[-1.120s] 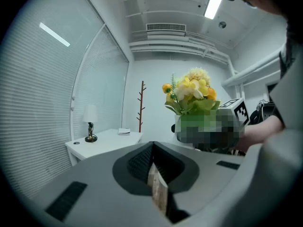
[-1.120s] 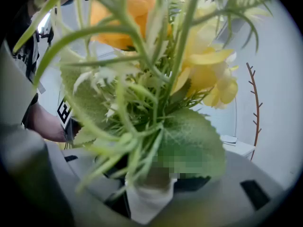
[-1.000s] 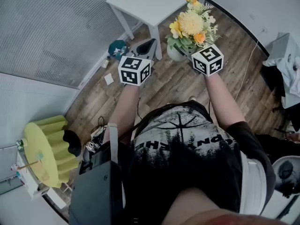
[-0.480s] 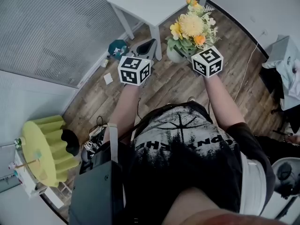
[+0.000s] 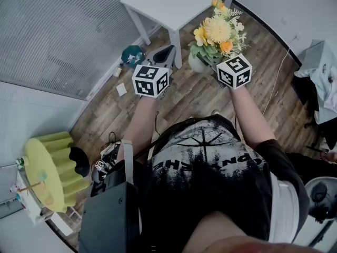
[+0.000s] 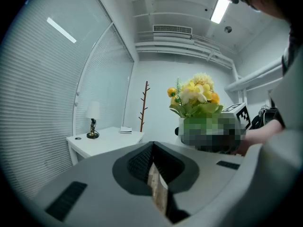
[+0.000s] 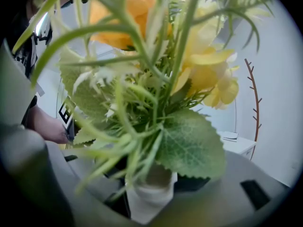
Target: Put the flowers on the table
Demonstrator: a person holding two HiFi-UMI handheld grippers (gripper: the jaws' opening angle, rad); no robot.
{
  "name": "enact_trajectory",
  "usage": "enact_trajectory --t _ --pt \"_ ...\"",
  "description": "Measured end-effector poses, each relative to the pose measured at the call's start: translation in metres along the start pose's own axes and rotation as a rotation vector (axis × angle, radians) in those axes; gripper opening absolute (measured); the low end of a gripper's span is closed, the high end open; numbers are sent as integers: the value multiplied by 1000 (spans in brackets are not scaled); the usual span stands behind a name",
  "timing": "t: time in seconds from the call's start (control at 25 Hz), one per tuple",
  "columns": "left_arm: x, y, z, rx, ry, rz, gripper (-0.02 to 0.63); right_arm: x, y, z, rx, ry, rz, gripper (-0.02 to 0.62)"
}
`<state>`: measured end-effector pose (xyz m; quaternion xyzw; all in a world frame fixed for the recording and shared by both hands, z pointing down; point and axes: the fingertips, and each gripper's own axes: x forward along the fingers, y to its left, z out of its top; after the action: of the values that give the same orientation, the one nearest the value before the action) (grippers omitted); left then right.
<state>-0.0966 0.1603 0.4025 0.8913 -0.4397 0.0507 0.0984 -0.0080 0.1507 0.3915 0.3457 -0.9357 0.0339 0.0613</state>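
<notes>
A bunch of yellow and orange flowers (image 5: 217, 31) stands in a white vase (image 7: 150, 193), held in the air by my right gripper (image 5: 221, 67), whose jaws are shut on the vase's neck. In the right gripper view the leaves and blooms (image 7: 156, 79) fill the picture. The white table (image 5: 174, 3) stands ahead, just beyond the flowers. My left gripper (image 5: 158, 67) is held beside the right one, to its left; its jaws (image 6: 154, 174) stand closed with nothing between them. The flowers (image 6: 196, 98) show to its right in the left gripper view.
A small lamp (image 6: 93, 124) and a booklet (image 6: 125, 130) are on the table, with a bare branch stand (image 6: 144, 105) behind. On the wooden floor lie a teal object (image 5: 131, 54), a dark item (image 5: 164, 52) and paper (image 5: 122, 88). A yellow-green stool (image 5: 52, 167) is at left.
The right gripper has carried the flowers slightly forward and up toward the table. The left gripper has barely moved.
</notes>
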Motion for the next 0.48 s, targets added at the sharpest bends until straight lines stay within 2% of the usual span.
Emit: enact_trajectory --t 0.48 --pt "17 21 -4 -8 10 13 11 15 -13 -6 7 8 21 249"
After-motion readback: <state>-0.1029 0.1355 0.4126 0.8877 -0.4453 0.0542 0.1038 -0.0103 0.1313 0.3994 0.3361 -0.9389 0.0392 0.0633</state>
